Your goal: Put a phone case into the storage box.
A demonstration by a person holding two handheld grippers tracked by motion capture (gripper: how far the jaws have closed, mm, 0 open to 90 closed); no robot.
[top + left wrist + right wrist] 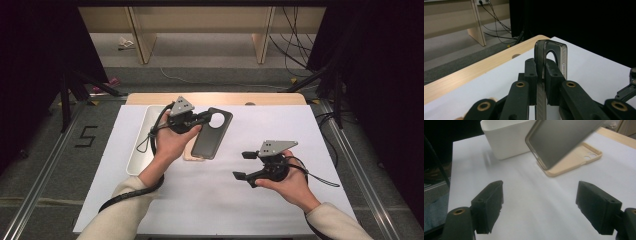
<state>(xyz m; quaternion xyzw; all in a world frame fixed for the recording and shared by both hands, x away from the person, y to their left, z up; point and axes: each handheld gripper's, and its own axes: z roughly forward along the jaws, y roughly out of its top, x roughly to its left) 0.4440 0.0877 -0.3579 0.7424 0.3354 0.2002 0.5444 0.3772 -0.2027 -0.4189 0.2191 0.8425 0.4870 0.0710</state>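
High view: a dark phone case is clamped by its rim near the camera cutout in the left gripper, above the worktop's far left. Light, flexible and slippery, it is best pinched at the edge. The right gripper stands apart, empty.

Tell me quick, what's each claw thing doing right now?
Left gripper: closed, holding the dark phone case.
Right gripper: open, holding nothing.
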